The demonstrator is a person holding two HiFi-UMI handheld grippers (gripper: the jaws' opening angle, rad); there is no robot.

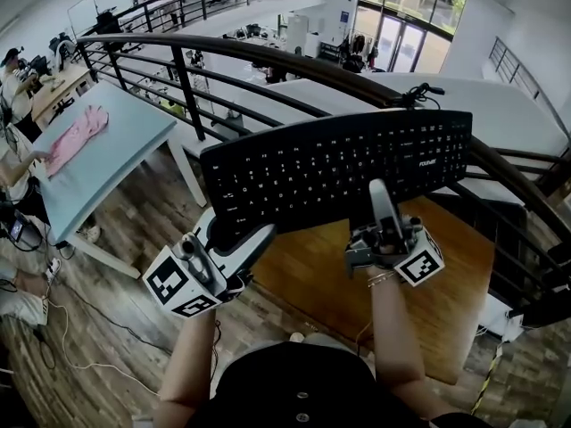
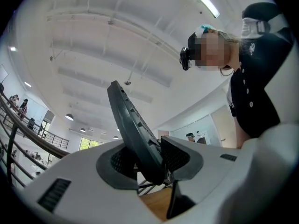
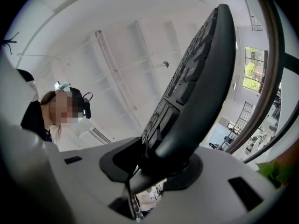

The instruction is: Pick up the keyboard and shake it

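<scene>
Black keyboard (image 1: 339,172) (aloft) clamped by both hand-held grippers (image 1: 243,239) (image 1: 380,210).

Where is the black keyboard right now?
In the head view the keyboard is up in the air, centre frame, clamped along its near edge by the left gripper and the right gripper, above the wooden table.

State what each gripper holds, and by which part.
A black plastic keyboard, by its lower long edge: left gripper near its left end, right gripper right of centre.

Pale-blue table (image 1: 134,141) with pink cloth (image 1: 76,136), black railing (image 1: 232,83).
</scene>
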